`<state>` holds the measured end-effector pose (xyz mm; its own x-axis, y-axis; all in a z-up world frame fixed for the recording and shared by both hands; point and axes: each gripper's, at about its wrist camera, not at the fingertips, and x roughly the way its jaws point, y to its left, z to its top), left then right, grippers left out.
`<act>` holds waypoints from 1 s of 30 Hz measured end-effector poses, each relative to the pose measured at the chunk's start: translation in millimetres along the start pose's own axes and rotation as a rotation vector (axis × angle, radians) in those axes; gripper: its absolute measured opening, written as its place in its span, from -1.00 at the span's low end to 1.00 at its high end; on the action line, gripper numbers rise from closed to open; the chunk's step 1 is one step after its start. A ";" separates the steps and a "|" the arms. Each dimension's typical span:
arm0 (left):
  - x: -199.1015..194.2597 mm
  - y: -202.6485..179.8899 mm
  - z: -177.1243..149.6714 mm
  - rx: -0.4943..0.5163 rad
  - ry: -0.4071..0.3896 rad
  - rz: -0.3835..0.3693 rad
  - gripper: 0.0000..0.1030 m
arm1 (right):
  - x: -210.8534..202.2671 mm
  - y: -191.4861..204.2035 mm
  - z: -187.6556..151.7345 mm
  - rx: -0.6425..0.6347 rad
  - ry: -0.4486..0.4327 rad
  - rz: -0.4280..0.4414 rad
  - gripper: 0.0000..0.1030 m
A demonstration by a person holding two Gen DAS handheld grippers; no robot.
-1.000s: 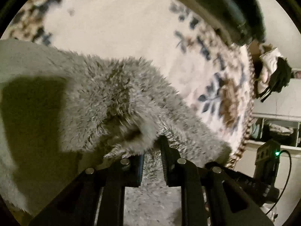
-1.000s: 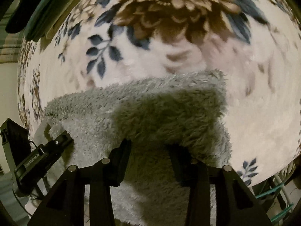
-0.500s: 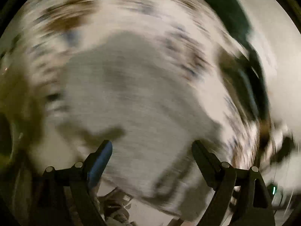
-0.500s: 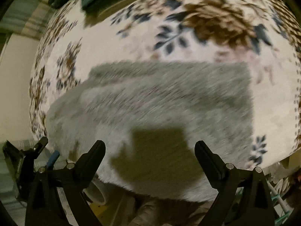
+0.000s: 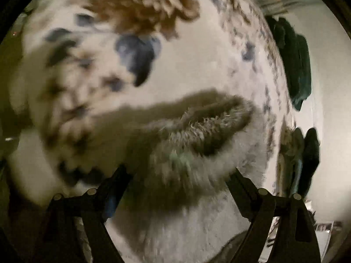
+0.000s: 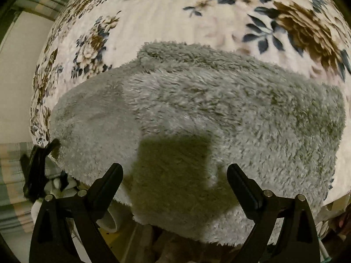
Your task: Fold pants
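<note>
My right gripper point(image 6: 174, 183) now stands with its fingers spread wide and nothing between them; a second ago they were only partway apart and low over the fleece. The grey fleece pants point(image 6: 197, 120) lie folded on the floral blanket point(image 6: 153, 17), a thick rounded pile with its near edge overhanging the blanket's edge toward me, and one layer stepped back along the far side. The square shadow of my rig falls on the pants just ahead of the fingers. Since the earlier frame the view has pulled back, so that I see the whole pile where before I saw only its middle.

My left gripper point(image 5: 177, 176) has also let go: a second ago it pinched a tuft of fleece, now its fingers are wide apart and empty. In that view (badly smeared by motion) an end of the pants point(image 5: 208, 131) lies ahead of the fingers on the blanket point(image 5: 197, 65), its mouth gaping dark. Dark green clothes point(image 5: 296, 61) sit beyond the blanket's right edge, well apart from the pants.
</note>
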<state>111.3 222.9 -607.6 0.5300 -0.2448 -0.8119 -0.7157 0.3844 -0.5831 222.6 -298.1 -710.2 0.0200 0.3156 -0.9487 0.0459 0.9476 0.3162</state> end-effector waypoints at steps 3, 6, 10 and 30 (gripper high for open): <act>3.8 -7.7 4.8 0.025 -0.033 -0.003 0.66 | -0.4 -1.3 1.0 0.009 -0.007 0.005 0.89; -8.0 -18.0 -3.2 0.080 -0.077 -0.060 -0.50 | -0.3 -9.8 -0.5 0.035 -0.017 0.012 0.89; -37.4 -58.1 -23.6 0.236 -0.172 -0.069 -0.65 | -2.5 -26.8 -5.1 0.079 -0.026 0.033 0.89; 12.4 -284.4 -381.1 0.927 0.339 -0.159 -0.66 | -113.7 -227.3 -55.2 0.292 -0.152 -0.034 0.89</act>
<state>148.1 -228.8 -462.7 0.3273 -0.5394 -0.7758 0.0667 0.8322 -0.5505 154.8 -546.6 -674.4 0.1617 0.2518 -0.9542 0.3333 0.8961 0.2929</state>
